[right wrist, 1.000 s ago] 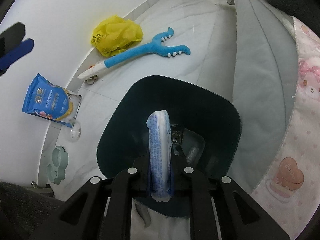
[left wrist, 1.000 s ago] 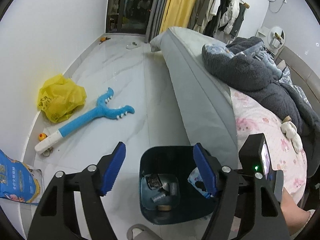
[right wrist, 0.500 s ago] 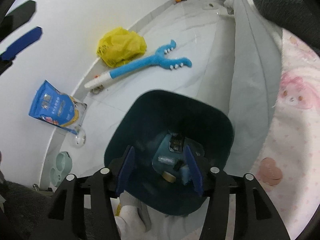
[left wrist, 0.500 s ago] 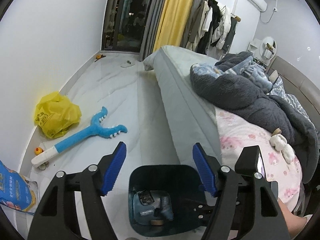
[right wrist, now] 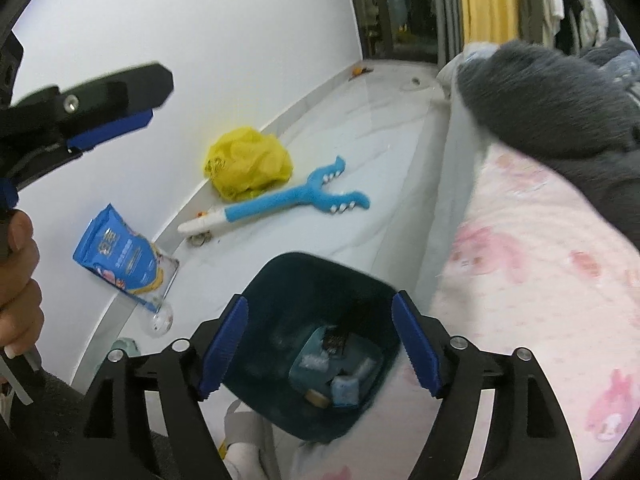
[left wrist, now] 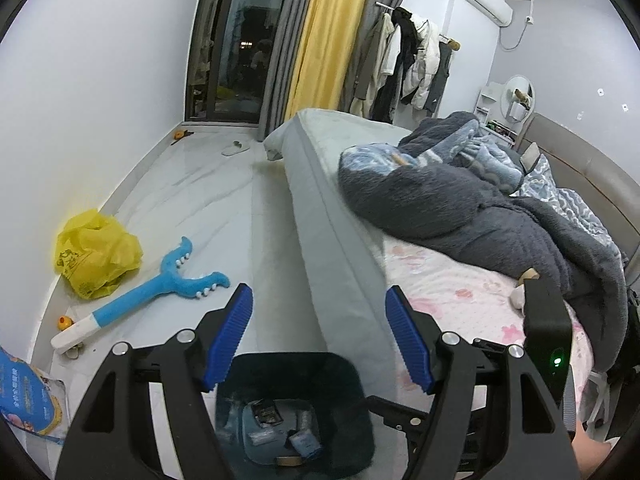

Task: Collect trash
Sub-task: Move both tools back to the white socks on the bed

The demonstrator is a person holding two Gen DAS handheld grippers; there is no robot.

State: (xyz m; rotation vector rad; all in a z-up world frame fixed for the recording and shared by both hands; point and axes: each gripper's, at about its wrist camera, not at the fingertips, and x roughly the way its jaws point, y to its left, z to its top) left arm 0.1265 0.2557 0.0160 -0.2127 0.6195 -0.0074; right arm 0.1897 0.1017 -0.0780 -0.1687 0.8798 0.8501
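A dark teal trash bin [left wrist: 352,400] [right wrist: 280,280] stands on the floor beside the bed, with several wrappers and packets [right wrist: 332,364] at its bottom. My right gripper [right wrist: 320,344] hangs above the bin, its jaws opening with nothing between them. My left gripper [left wrist: 318,340] is open and empty, higher up and pointing over the bin toward the floor and bed edge; one of its fingers [right wrist: 116,120] shows at the upper left of the right wrist view. A crumpled yellow plastic bag [left wrist: 96,254] [right wrist: 248,166] and a blue snack bag [left wrist: 28,398] [right wrist: 124,258] lie along the wall.
A blue and white toy grabber [left wrist: 144,300] [right wrist: 280,208] lies on the white floor. The bed [left wrist: 460,288] with a grey blanket [left wrist: 480,208] fills the right side. A small orange toy [left wrist: 64,322] sits by the wall. A hand [right wrist: 18,288] grips the left tool.
The right gripper opened and dropped the blue-white packet into the bin, then rose. Both grippers lifted and tilted up, so the bin sits lower in both views.
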